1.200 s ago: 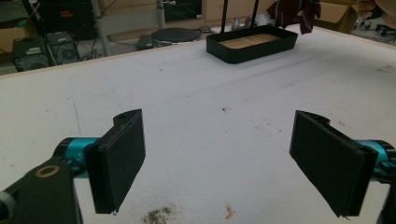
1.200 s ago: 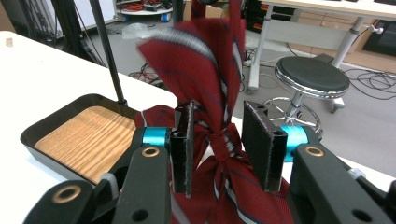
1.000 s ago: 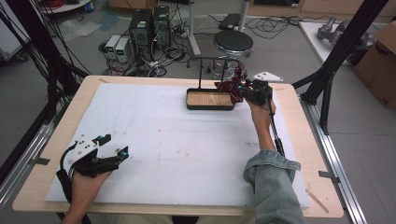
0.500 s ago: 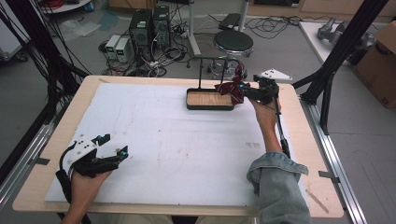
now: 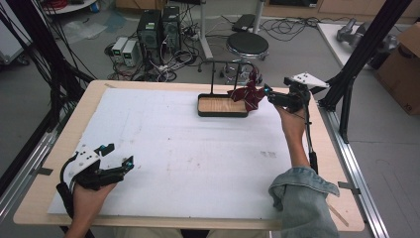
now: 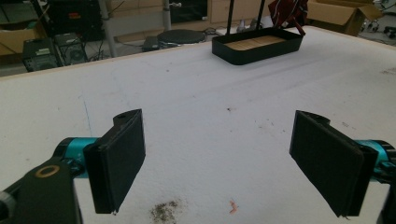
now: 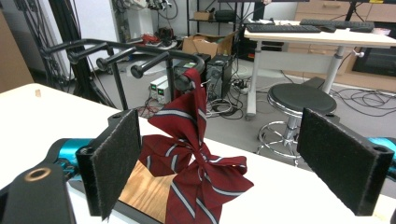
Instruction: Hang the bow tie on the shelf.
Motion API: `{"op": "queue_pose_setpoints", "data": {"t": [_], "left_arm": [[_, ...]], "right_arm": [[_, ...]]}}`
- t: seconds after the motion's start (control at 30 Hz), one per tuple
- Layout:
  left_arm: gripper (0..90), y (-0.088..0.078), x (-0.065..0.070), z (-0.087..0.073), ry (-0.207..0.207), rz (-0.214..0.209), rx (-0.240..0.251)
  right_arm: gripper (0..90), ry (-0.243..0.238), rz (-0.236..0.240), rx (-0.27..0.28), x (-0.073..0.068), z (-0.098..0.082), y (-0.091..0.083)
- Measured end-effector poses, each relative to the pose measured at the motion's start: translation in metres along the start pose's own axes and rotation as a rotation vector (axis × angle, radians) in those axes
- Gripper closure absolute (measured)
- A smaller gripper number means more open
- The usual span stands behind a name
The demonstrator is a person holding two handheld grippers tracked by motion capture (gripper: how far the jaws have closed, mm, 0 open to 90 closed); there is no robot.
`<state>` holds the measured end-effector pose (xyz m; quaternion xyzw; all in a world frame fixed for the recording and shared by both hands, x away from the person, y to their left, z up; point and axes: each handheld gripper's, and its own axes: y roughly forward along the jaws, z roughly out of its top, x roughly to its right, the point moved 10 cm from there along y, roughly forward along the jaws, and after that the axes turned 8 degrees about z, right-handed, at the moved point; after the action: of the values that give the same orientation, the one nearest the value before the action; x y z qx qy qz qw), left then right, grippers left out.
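Note:
A dark red striped bow tie hangs by its strap from a peg of the black rack, which rises from a black tray with a wooden floor at the table's far middle. My right gripper hovers just right of the bow. Its jaws have just been opening and now stand wide, touching nothing. In the right gripper view the bow tie droops from the peg ahead of the pads. My left gripper rests open near the front left corner, nothing between its pads.
A white mat covers the wooden table. Beyond the far edge stand a round stool and computer cases amid cables. Black frame posts rise at the right, a cardboard box behind them.
My right gripper has let go of the bow tie and drawn back to the right and upward. The bow stays hanging on the rack. The left hand has kept still.

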<state>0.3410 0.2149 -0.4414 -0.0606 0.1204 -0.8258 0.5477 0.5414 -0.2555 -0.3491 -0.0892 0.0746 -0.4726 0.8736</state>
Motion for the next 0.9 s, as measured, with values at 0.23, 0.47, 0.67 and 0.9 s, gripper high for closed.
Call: {"op": "queue_pose_setpoints", "data": {"t": [0.23,0.47,0.67,0.9], "left_arm": [[18.5,0.000,0.001,0.000,0.000,-0.002,0.004],[18.5,0.002,0.002,0.001,0.003,-0.004,0.004],[18.5,0.005,0.003,0.001,0.002,-0.008,0.003],[18.5,0.007,0.005,0.002,0.004,-0.013,0.002]], "right_arm": [[12.6,0.003,-0.003,0.028,0.000,0.005,-0.015],[12.5,0.002,-0.007,0.044,-0.002,0.004,-0.033],[12.3,0.008,-0.010,0.068,-0.008,0.001,-0.053],[12.0,-0.002,-0.003,0.107,-0.018,-0.008,-0.076]]}}
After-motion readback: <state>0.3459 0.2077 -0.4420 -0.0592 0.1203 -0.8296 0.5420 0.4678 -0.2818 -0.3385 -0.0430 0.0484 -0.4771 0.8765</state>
